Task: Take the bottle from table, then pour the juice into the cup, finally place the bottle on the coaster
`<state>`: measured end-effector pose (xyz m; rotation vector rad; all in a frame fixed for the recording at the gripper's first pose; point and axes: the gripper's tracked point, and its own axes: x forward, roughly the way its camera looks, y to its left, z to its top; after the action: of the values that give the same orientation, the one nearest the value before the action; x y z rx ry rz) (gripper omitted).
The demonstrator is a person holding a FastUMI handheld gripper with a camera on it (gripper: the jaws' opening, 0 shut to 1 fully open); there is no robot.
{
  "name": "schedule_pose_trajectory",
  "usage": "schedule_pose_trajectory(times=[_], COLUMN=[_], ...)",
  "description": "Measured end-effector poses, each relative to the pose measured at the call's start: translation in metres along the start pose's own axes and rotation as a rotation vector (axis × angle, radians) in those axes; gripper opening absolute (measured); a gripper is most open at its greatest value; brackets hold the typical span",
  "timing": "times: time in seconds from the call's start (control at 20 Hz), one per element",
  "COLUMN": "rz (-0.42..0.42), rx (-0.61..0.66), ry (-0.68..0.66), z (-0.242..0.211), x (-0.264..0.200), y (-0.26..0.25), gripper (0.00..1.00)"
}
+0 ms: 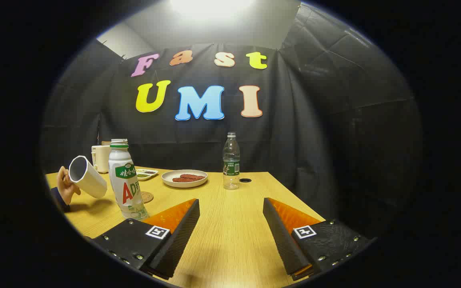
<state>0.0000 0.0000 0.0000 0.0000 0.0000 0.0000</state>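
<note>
The gripper (230, 208) hangs low over the wooden bench (230, 240), its two fingers spread wide apart with nothing between them but bare wood.

Just ahead of the left finger, and touching nothing of it as far as I can see, stands the bottle (125, 180): white, with a green band at the neck and a green and red label, upright on the bench, its top open or capless so far as I can tell. Right behind its base lies the coaster (147, 197), a small round brownish disc, partly hidden by the bottle.

To the left of the bottle a hand (65, 185) holds the cup (87, 177), white and tilted so that its open mouth faces up and away from the bottle. The cup is lifted off the bench, casting a shadow beneath it. A dark sleeve shows at the wrist.

Further back, beyond the fingers, sits a plate (184, 179) with two reddish-brown pieces on it. Left of the plate is a small tray (146, 174) with something dark and green in it, and behind that, near the wall, a cream-coloured jug (101, 158). To the right of the plate stands a clear water bottle (231, 162) with a green label, upright, and just beside its base a small dark hole (245, 180) in the bench top.
</note>
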Motion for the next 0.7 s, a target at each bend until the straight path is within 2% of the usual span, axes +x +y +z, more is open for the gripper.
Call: schedule_pose_trajectory(times=[0.7], rz=[0.000], rx=[0.001], ry=[0.005], z=[-0.0010], x=[0.0004], y=[-0.0002], gripper=[0.97])
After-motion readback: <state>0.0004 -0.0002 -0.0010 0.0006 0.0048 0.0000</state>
